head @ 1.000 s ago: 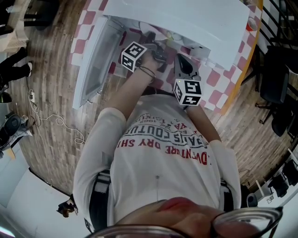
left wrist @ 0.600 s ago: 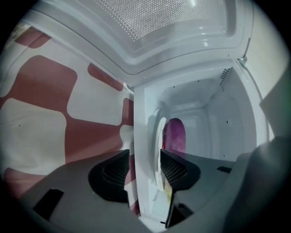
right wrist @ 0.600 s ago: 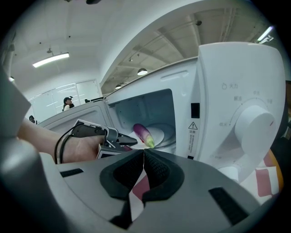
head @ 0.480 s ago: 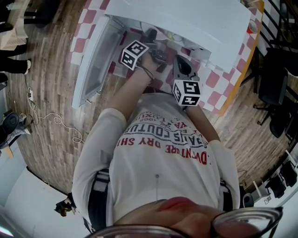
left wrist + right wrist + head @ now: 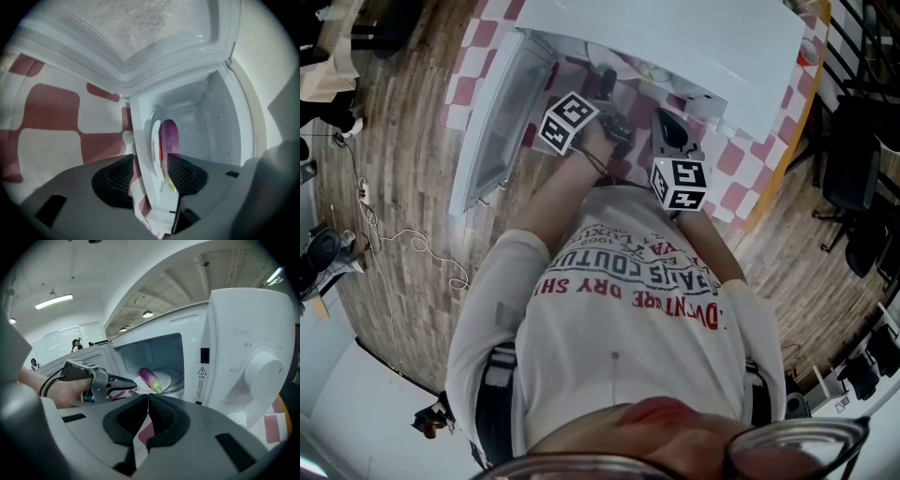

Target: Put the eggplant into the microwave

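A purple eggplant with a green stem lies on the white turntable plate inside the open white microwave. In the left gripper view the eggplant shows beyond the jaws, apart from them. My left gripper is rolled on its side at the oven's opening, its jaws opening with nothing pressed between the pads. From the right gripper view the left gripper hangs just outside the cavity. My right gripper is shut and empty, held in front of the microwave.
The microwave door swings out to the left. A control panel with a round dial is at the right. The oven stands on a red-and-white checked cloth, with a wooden floor around the table.
My left gripper has rolled and drawn back a little from the microwave opening. The right gripper has stayed where it was.
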Available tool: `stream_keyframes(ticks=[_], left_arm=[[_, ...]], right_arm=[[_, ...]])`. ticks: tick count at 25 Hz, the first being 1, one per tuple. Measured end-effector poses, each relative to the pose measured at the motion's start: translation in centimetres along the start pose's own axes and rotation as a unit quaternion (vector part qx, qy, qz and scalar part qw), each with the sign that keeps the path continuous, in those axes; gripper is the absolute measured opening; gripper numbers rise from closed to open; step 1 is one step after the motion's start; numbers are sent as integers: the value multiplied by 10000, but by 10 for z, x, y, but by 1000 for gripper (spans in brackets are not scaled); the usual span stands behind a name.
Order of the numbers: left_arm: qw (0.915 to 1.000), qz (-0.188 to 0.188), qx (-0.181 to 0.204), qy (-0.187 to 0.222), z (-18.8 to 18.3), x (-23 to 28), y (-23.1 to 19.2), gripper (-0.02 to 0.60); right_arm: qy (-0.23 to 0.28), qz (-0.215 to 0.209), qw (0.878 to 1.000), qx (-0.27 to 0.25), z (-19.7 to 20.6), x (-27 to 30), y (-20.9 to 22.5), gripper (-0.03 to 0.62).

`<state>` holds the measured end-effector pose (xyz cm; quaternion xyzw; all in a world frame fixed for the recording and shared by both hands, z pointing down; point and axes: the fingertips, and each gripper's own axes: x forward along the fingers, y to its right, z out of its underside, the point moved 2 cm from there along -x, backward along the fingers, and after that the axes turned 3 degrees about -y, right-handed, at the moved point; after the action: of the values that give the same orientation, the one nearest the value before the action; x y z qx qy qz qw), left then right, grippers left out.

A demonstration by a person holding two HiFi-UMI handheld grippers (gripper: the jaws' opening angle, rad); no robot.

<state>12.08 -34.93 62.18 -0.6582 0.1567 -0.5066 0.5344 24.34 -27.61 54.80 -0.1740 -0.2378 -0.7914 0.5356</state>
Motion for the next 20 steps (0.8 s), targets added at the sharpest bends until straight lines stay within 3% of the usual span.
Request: stream_keyframes(ticks=[4,7,10,17,19,20], left_arm=[[9971,-128,745,-120,2,-18,0,70],[9936,-117,1094,-252,1,-29,2,40],[9820,-15,1859,-330,0,-43,11,29],[9386,495,3393,-387,-3,-72,35,26],[9138,644,3997,-327,-4,-82,45,26],[8964,729,4364,-270,-4,-86,51,26]], right_arm=[[54,74,10000,9,-2,-3,-1,26],[126,114,9999,-5,-6,-5,-6,26],[197,172,9997,1,-8,-8,-12,26],[484,474,9977,18,-18,-19,-25,26],[603,601,9964,39,-21,-23,-28,26],[668,664,9955,44,-22,-25,-30,26]])
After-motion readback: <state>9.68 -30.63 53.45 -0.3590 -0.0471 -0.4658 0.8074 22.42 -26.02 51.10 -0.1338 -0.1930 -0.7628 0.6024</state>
